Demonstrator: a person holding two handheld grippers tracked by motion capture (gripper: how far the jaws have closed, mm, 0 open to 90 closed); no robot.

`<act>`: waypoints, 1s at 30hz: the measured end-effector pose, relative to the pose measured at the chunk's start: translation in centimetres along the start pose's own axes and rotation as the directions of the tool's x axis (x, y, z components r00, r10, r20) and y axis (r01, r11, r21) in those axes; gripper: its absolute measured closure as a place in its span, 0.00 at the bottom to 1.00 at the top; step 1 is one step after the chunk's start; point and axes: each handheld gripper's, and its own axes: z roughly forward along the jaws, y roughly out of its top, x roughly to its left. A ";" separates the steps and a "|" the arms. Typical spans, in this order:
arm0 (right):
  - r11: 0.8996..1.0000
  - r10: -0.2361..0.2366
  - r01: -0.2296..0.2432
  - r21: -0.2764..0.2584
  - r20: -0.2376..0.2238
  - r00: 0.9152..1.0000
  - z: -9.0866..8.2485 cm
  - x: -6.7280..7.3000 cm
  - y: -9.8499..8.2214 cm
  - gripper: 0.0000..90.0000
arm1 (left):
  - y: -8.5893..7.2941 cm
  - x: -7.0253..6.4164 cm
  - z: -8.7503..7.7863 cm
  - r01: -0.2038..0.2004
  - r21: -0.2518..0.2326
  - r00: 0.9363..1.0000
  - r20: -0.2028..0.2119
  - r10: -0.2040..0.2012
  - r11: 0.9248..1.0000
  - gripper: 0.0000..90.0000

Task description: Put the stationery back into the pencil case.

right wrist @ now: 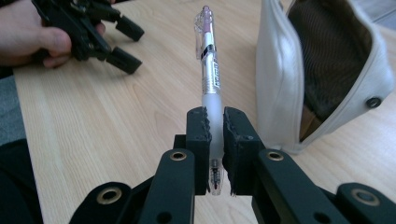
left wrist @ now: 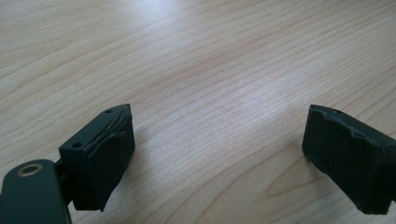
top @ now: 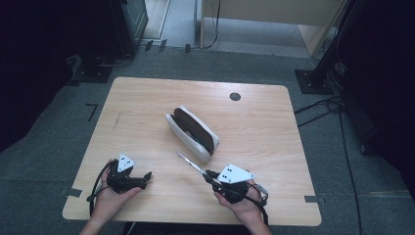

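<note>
Right gripper [right wrist: 214, 135], near edge of table [top: 147, 98], right of centre: jaws clenched on the frosted grip of a clear pen [right wrist: 209, 70]; pen sticks out past the pads, cap end pointing away toward the left. White pencil case [right wrist: 275, 74] lies just right of the pen, mouth gaping, dark lining visible. Left gripper [top: 147, 177] rests near the left corner in the person's hand, jaws spread wide, nothing between them, bare wood underneath

Between the pen [top: 190, 163] clamped in the right gripper [top: 210, 175] and the open pouch [top: 192, 132] only a narrow gap remains, while bare table [top: 147, 98] lies wide around the spread-jawed left gripper [top: 146, 177].
</note>
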 end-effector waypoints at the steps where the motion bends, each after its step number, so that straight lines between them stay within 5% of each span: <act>1: 1.000 -0.002 0.002 -0.005 0.002 1.000 -0.1 0.0 0.2 0.91 | 0.0 0.0 0.0 0.000 0.000 1.000 0.000 0.000 1.000 0.11; 18: 0.996 -0.019 0.025 -0.089 0.064 0.998 -1.8 -1.7 3.8 0.91 | 0.0 0.0 0.0 0.000 0.000 1.000 -0.001 0.000 1.000 0.11; 30: 0.992 0.017 -0.003 -0.127 0.113 0.993 -1.9 -3.8 5.4 0.91 | 0.0 0.0 0.0 0.000 0.001 1.000 0.000 0.000 1.000 0.11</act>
